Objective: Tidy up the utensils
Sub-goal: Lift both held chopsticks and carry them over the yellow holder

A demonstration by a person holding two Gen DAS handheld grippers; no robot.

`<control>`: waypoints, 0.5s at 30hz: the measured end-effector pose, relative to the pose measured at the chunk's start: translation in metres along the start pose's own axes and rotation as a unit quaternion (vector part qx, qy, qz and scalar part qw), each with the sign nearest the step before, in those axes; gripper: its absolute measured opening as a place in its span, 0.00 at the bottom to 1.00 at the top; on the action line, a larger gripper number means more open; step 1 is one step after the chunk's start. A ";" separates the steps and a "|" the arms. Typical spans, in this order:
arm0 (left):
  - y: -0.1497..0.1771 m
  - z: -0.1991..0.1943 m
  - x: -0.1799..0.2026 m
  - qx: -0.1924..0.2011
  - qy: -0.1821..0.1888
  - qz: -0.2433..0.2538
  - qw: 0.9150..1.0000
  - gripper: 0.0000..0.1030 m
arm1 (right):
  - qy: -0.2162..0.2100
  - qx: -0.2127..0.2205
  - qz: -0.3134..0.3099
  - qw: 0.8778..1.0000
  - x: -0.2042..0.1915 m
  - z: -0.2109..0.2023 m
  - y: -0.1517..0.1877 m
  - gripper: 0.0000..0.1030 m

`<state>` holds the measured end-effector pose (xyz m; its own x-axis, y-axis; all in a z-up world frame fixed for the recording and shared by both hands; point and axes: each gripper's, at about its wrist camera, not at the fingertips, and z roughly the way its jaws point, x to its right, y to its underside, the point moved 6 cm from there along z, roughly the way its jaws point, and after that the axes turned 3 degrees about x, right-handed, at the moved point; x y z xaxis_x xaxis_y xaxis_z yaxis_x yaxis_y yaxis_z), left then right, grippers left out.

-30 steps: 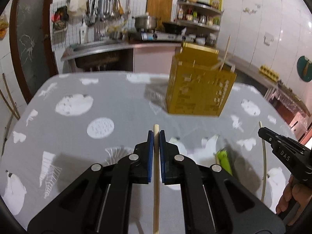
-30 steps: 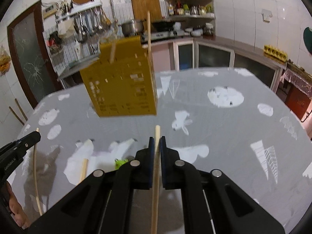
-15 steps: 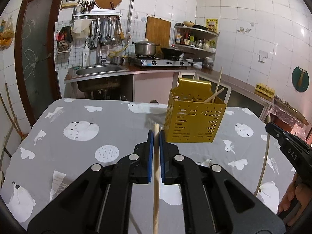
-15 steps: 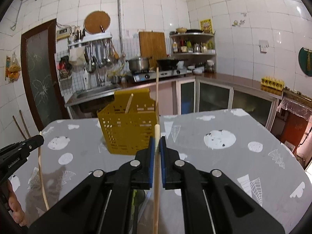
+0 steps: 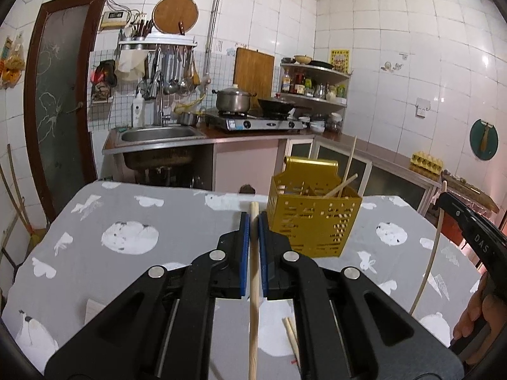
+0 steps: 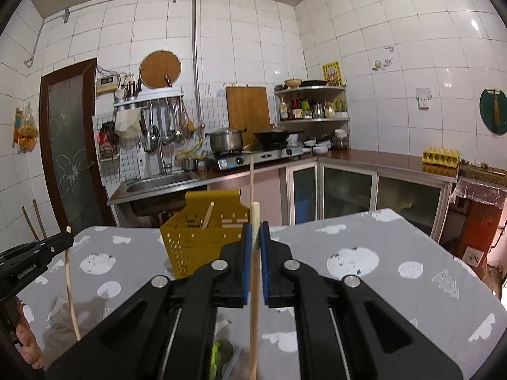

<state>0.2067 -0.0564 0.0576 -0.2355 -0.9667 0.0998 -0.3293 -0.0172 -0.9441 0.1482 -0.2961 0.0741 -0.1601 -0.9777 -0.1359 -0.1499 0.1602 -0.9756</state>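
A yellow perforated utensil holder (image 5: 312, 221) stands on the grey patterned table (image 5: 126, 221), with a few wooden chopsticks (image 5: 348, 164) in it; it also shows in the right wrist view (image 6: 196, 243). My left gripper (image 5: 253, 221) is shut on a wooden chopstick (image 5: 253, 300), left of the holder. My right gripper (image 6: 255, 231) is shut on another wooden chopstick (image 6: 254, 300), right of the holder and above the table. Each gripper also shows at the edge of the other's view, the right one (image 5: 469, 231) and the left one (image 6: 31, 256).
Loose chopsticks (image 5: 291, 338) lie on the table under the left gripper. A green item (image 6: 218, 351) lies under the right gripper. A sink counter (image 5: 158, 136), stove (image 5: 253, 120) and cabinets (image 6: 364, 190) stand beyond the table.
Both grippers have risen and tilted up with their chopsticks. The holder now looks smaller and lower in both views, and more of the kitchen wall shows.
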 end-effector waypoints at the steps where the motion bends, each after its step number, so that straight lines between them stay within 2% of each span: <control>1: -0.003 0.001 0.000 0.003 0.001 0.000 1.000 0.04 | -0.001 0.003 0.000 1.000 0.000 0.001 -0.003 0.06; 7: -0.026 0.005 0.004 0.023 0.006 0.003 1.000 0.04 | -0.003 0.024 -0.002 1.000 -0.001 0.010 -0.026 0.06; 13: -0.074 0.015 0.015 0.055 0.028 -0.002 0.998 0.04 | -0.004 0.053 -0.001 0.999 -0.002 0.028 -0.066 0.06; 15: -0.096 0.019 0.022 0.076 0.030 0.005 0.997 0.04 | -0.005 0.063 -0.001 0.998 -0.003 0.039 -0.080 0.06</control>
<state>0.2507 -0.0810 0.1448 -0.2941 -0.9501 0.1038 -0.1846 -0.0500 -0.9815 0.1987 -0.3110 0.1462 -0.1502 -0.9793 -0.1355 -0.0261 0.1410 -0.9897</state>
